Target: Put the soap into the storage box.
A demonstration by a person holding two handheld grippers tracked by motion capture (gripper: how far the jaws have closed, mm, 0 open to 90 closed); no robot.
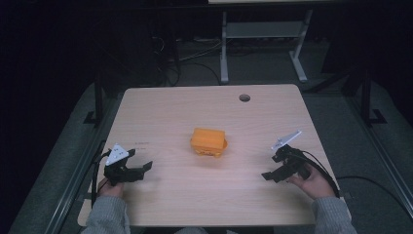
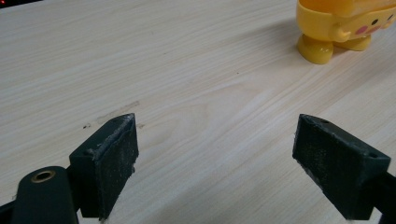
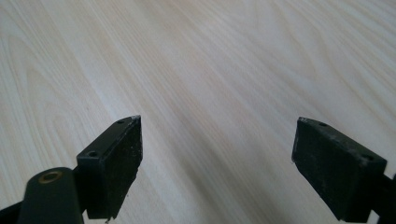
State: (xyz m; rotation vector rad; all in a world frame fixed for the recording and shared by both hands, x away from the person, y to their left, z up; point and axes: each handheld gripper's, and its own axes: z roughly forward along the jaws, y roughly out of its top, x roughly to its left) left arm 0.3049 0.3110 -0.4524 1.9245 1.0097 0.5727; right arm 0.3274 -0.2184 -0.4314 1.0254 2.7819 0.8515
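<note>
An orange-yellow toy figure (image 1: 209, 141) stands in the middle of the light wooden table (image 1: 170, 112). In the left gripper view its feet and pink-cheeked face (image 2: 343, 28) show at the top right. My left gripper (image 1: 143, 168) rests near the table's front left, open, its jaws wide apart with bare wood between them (image 2: 215, 149). My right gripper (image 1: 268, 176) sits near the front right, also open, with nothing but tabletop between its jaws (image 3: 217, 154). Both point inward toward the toy and stay well apart from it.
A round cable hole (image 1: 244, 97) sits near the table's far right. Behind the table stands a white desk frame (image 1: 263, 34) with cables on the dark floor. Black cables trail from both grippers off the table's sides.
</note>
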